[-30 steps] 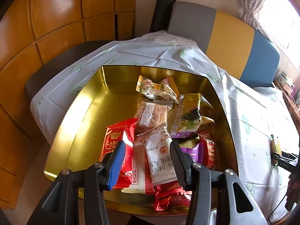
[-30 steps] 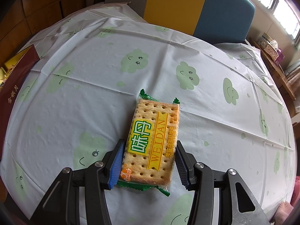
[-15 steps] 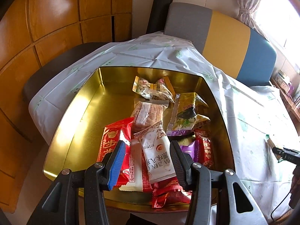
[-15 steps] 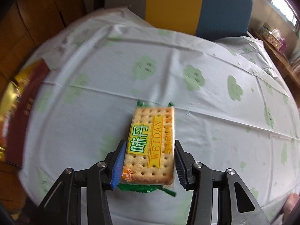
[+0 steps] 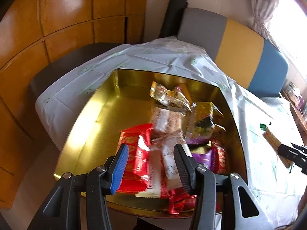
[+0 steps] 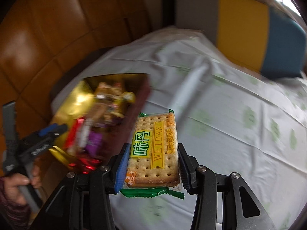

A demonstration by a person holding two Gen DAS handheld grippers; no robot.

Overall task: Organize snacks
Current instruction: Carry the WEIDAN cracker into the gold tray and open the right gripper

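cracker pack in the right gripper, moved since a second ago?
Yes. The cracker pack, clamped in the right gripper, was on the tablecloth and is now lifted clear, carried left toward the gold tin.

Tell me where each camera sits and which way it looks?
Left wrist: sits on the left hand-held gripper, looking down into the gold tin of snacks; its two fingers show.
Right wrist: sits on the right hand-held gripper, which clamps a cracker pack, looking down across the tablecloth; a hand shows.
Both share the tin, tablecloth and each other's gripper.
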